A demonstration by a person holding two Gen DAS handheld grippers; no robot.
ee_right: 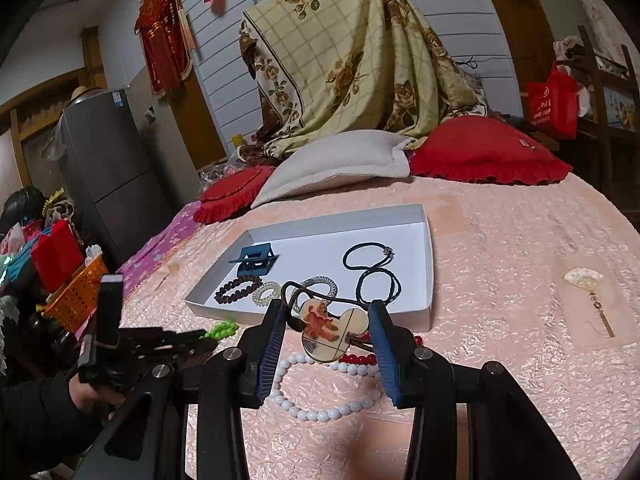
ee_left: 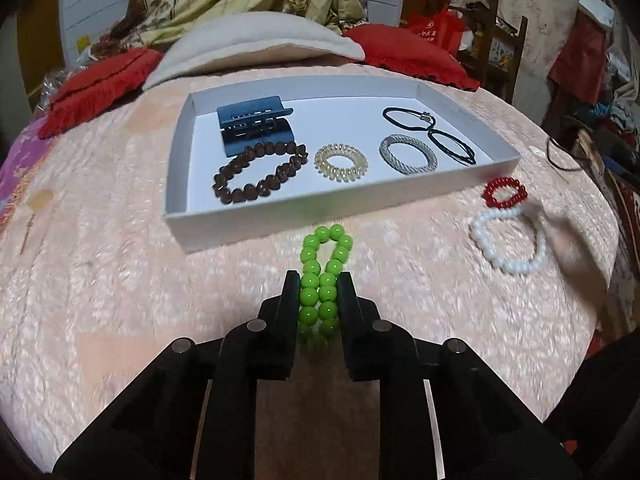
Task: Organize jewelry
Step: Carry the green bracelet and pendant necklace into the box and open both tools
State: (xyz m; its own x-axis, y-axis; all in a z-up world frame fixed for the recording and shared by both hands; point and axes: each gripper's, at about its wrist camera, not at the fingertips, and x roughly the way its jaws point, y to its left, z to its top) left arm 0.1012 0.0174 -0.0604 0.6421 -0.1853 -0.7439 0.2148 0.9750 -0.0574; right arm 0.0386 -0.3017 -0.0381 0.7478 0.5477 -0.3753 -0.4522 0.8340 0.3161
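Note:
My left gripper point(ee_left: 319, 280) is shut on a green bead bracelet point(ee_left: 325, 264), squeezed into a long loop just in front of the white tray point(ee_left: 280, 210). The tray holds a blue hair claw point(ee_left: 254, 124), a brown bead bracelet point(ee_left: 260, 172), a clear spiral hair tie point(ee_left: 340, 162), a silver ring band point(ee_left: 407, 154) and black hair ties point(ee_left: 430, 132). My right gripper point(ee_right: 328, 312) is shut on a mouse-head-shaped hair tie charm point(ee_right: 332, 330), held above a white bead bracelet point(ee_right: 324, 392) and a red bead bracelet point(ee_right: 360, 356).
Everything lies on a pink bedspread point(ee_left: 120, 280). Red cushions point(ee_right: 488, 152) and a grey pillow point(ee_right: 340, 160) sit behind the tray. A pale fan-shaped pendant point(ee_right: 584, 280) lies to the right. An orange basket point(ee_right: 76, 292) stands off the bed's left side.

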